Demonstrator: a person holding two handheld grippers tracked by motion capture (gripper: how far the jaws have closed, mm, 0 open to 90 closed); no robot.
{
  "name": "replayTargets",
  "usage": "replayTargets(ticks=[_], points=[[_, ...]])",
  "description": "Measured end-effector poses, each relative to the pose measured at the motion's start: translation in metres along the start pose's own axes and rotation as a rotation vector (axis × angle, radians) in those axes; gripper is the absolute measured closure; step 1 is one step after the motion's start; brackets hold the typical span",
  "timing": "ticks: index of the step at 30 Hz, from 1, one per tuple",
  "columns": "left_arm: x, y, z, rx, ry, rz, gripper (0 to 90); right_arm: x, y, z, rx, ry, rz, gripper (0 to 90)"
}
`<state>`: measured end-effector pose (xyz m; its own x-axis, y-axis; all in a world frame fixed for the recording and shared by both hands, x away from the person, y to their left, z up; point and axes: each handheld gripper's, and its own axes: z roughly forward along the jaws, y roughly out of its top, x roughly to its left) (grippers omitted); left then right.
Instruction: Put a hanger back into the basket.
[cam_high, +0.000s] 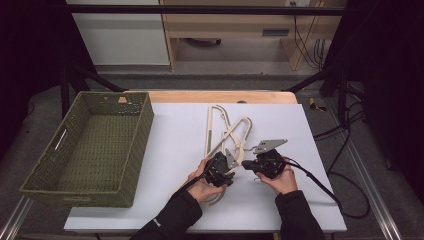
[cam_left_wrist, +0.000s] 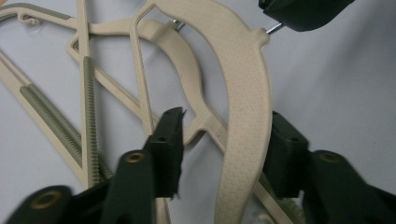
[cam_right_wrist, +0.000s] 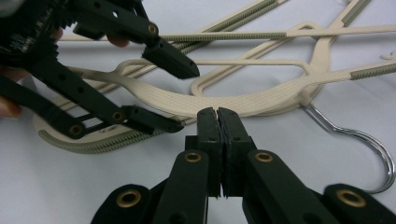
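**Inspector:** High view first. What lies ahead of the two tools?

**Assistant:** A pile of beige plastic clothes hangers with ribbed green grip strips (cam_high: 227, 132) lies on the white table sheet (cam_high: 175, 140), touching and just ahead of both tools. The left gripper (cam_high: 231, 159) and the right gripper (cam_high: 246, 164) sit side by side at the near end of the pile. A woven olive-green rectangular basket (cam_high: 131, 150) stands well off to the left gripper's outer side.

**Inspector:** Left gripper view?

**Assistant:** Its jaws stand partly open, straddling the broad textured shoulder of the top hanger (cam_left_wrist: 245, 116). The pad on the view's right sits against the edge of that shoulder; a clear gap remains at the other pad. No pinch yet, by my reading.

**Inspector:** Right gripper view?

**Assistant:** The right gripper (cam_right_wrist: 218, 112) has its jaws fully together, with nothing between them, tips just short of the same curved shoulder. The hanger's steel wire hook (cam_right_wrist: 369, 144) lies off to its right. The left gripper (cam_right_wrist: 180, 95) shows opposite, spread over the shoulder.

**Inspector:** Step in hand?

**Assistant:** I judge it the grasp of one hanger, likely for the basket. Next, the left jaws must close squarely on the shoulder, then lift gently so the tangled hangers beneath separate; the closed right tool could hold the rest down.
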<state>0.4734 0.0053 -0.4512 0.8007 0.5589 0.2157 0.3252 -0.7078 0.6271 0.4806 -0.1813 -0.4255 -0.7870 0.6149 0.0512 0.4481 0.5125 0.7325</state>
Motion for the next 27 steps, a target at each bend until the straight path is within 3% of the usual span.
replayTargets(ticks=[3,4,5,8,9,11,15,16,17,18,19,24,26,27], points=[[0.0,0.0,-0.001,0.0,-0.03,-0.018,67.0,0.0,0.001,-0.001,-0.008,0.002,-0.012,89.1],[-0.001,0.0,-0.002,-0.001,-0.041,-0.013,67.0,0.0,0.001,-0.001,-0.008,0.002,-0.012,89.1],[-0.004,0.001,-0.003,-0.008,-0.024,0.002,71.9,0.002,0.001,-0.002,-0.007,-0.001,-0.018,88.8],[-0.005,0.001,-0.007,-0.007,-0.024,0.016,73.8,0.003,0.003,-0.004,-0.018,-0.005,-0.019,88.0],[-0.005,0.001,-0.01,-0.023,-0.012,0.019,74.5,0.002,0.003,-0.01,-0.05,0.009,-0.011,81.2],[-0.004,0.001,-0.016,-0.034,-0.005,0.02,76.1,0.001,0.005,-0.021,-0.103,0.017,0.001,76.5],[0.002,0.001,-0.028,-0.051,-0.002,0.01,77.3,-0.003,0.005,-0.05,-0.287,0.025,0.058,59.1],[0.002,0.001,-0.028,-0.051,-0.002,0.01,77.6,-0.003,0.005,-0.05,-0.287,0.025,0.058,59.1],[0.004,0.0,-0.03,-0.062,0.003,-0.001,77.9,-0.006,0.003,-0.064,-0.355,0.026,0.087,54.8],[0.006,0.0,-0.033,-0.066,0.007,-0.004,77.9,-0.006,0.003,-0.064,-0.355,0.026,0.087,54.8],[0.008,-0.001,-0.036,-0.068,0.01,-0.006,78.5,-0.009,0.0,-0.077,-0.403,0.013,0.107,47.9],[0.024,-0.005,-0.054,-0.103,0.045,-0.053,80.8,-0.018,-0.012,-0.095,-0.458,-0.055,0.163,36.1],[0.028,-0.005,-0.058,-0.097,0.056,-0.048,82.3,-0.021,-0.017,-0.096,-0.463,-0.078,0.186,31.2],[0.034,-0.006,-0.063,-0.112,0.081,-0.068,83.2,-0.022,-0.019,-0.095,-0.455,-0.089,0.188,29.0]])
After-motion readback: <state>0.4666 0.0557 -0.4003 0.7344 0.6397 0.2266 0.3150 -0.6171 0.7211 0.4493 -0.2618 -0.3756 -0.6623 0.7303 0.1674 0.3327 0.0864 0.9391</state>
